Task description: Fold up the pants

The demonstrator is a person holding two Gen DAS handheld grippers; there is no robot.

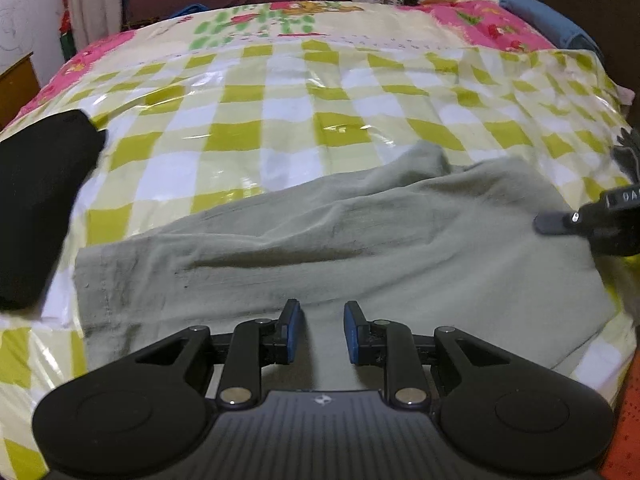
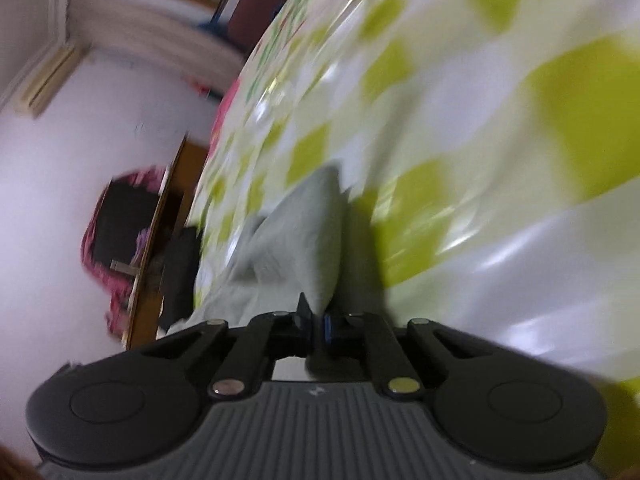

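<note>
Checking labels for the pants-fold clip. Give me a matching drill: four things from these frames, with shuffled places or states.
Things:
1. pants
2. black garment
3. left gripper
4. right gripper

States:
A. fingers apart, nothing between them
B. grey-green, spread across the checked sheet
C. fingers closed together at the pants' edge
D. folded, at the left edge of the left wrist view

Pairs: 1-B, 2-D, 3-A, 4-C
</note>
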